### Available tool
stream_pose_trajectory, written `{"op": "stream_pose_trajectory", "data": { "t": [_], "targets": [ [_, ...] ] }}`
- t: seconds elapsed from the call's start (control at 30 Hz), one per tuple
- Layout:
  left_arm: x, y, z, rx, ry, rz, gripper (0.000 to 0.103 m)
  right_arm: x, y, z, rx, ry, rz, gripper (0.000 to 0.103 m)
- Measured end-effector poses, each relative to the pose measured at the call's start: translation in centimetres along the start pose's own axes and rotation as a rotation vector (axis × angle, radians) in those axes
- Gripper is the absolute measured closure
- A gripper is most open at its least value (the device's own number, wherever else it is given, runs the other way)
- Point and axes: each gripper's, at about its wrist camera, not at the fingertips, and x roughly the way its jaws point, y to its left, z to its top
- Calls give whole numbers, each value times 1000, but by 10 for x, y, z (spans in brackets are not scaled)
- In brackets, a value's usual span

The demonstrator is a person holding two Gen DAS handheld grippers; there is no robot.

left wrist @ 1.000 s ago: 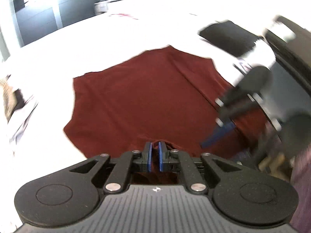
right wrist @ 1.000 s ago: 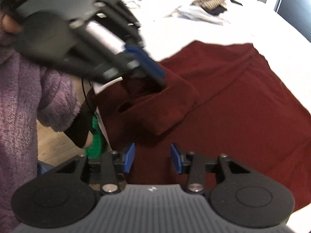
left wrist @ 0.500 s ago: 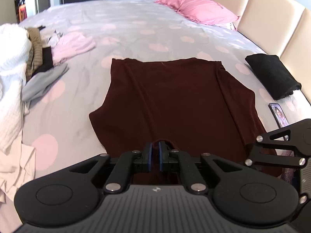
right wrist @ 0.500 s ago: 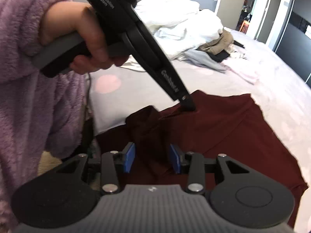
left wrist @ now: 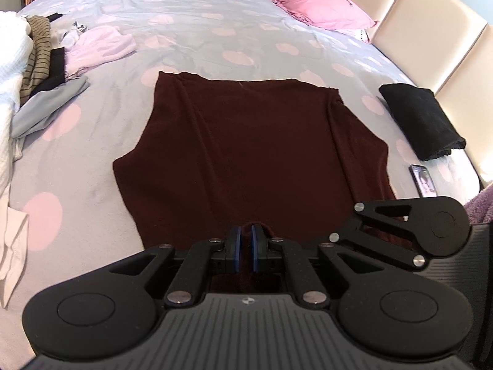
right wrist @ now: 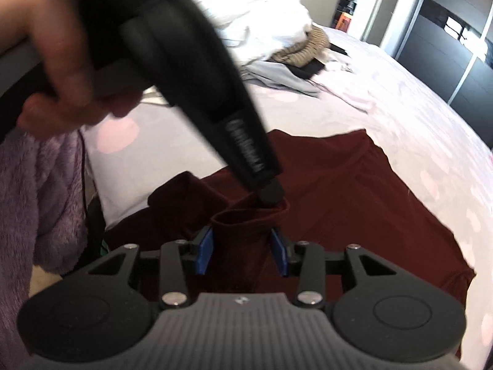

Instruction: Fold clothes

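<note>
Left wrist view: my left gripper [left wrist: 244, 248] is pinched tight on a fold at the near edge of the dark red garment [left wrist: 252, 141], which lies spread flat on the polka-dot bedspread [left wrist: 215, 37]. A folded black cloth [left wrist: 423, 120] and a phone [left wrist: 424, 180] lie off to the right of it. In the right wrist view, my right gripper [right wrist: 243, 254] stands with its jaws apart, a raised tube of the red fabric between its blue pads [right wrist: 204, 254].
</note>
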Motion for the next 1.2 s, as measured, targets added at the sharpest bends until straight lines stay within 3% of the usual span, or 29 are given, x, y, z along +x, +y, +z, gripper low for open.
{"op": "stream_pose_trajectory", "data": {
  "t": [0.33, 0.67, 0.73, 0.8, 0.9, 1.2],
  "targets": [
    [7, 5, 2, -102, 16, -6, 98, -3, 6, -3, -26, -12, -36, 59],
    [14, -7, 7, -74, 24, -35, 98, -6, 17, -3, -100, -19, -69, 60],
    [15, -9, 7, -68, 27, -36, 98, -4, 16, -5, -115, -13, -79, 67],
    [16, -9, 8, -64, 28, -29, 98, -3, 15, -6, -120, -2, -78, 84],
    [15, -6, 7, -67, 26, -24, 98, -2, 8, -12, -88, 1, -70, 91],
    [-9, 5, -2, -42, -15, -52, 98, -28, -25, -22, 23, -41, -60, 96]
  ]
}}
